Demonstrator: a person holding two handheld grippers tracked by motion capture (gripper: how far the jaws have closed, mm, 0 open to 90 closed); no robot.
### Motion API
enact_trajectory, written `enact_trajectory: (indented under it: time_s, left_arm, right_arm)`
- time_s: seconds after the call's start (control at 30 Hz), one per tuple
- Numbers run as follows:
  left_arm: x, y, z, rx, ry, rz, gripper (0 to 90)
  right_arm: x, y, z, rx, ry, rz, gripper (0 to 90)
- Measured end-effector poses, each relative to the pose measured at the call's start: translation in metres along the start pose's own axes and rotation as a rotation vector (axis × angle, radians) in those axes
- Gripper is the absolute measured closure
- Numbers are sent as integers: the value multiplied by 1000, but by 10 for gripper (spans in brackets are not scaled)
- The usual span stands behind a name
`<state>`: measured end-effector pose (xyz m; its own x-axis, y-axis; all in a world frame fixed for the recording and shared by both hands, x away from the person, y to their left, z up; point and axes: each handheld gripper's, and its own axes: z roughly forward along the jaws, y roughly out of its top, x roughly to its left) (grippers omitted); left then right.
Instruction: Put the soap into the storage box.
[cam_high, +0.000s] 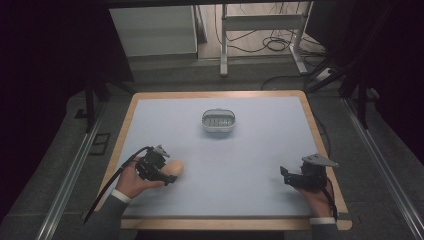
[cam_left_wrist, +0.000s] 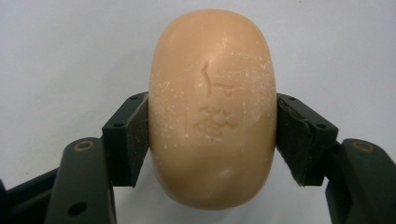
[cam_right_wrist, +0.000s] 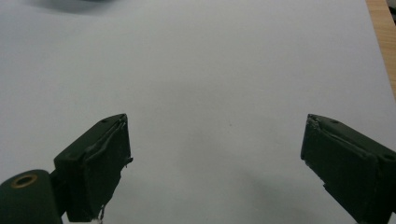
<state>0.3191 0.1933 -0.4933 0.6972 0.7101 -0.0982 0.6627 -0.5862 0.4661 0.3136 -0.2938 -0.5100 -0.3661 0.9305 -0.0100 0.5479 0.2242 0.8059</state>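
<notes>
Peach-coloured soap bar (cam_left_wrist: 212, 109) is what's getting handled here, an oval one with some characters pressed into its top face and a few white scuffs around them. In the left gripper view the left gripper (cam_left_wrist: 212, 135) has its two black jaws pinching the bar from both sides, pads flat against its long edges, with the rounded ends sticking out past the pads toward 12 and 6 o'clock.

From the high view, the soap bar (cam_high: 172, 168) sits at about 8 o'clock on the pale blue mat (cam_high: 250, 150), close to the near-left corner, and the left gripper (cam_high: 162, 172) comes at it from the left with a hand (cam_high: 134, 182) wrapped around its back end. Can't tell if the bar is resting on the mat or just off it.

Over at roughly 4 o'clock the right gripper (cam_high: 285, 175) is low over the mat near the wooden edge of the table (cam_high: 320, 135), well apart from the soap. In the right gripper view its jaws are spread wide around the right gripper (cam_right_wrist: 215, 154) midpoint, bare mat between them.

A small white oval dish (cam_high: 218, 121) with a ribbed inside sits toward 12 o'clock, roughly mid-table, well away from both grippers.
</notes>
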Motion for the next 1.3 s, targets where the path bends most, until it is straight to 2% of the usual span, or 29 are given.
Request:
enact_trajectory:
  time_s: [0.57,1.3]
  left_arm:
    - [5,13,-9,-13,8,11,329]
    - [12,16,-12,-29,13,3,329]
  right_arm:
    - [-1,0,0,1,3,8,80]
    - [-2,-1,1,6,-4,4,80]
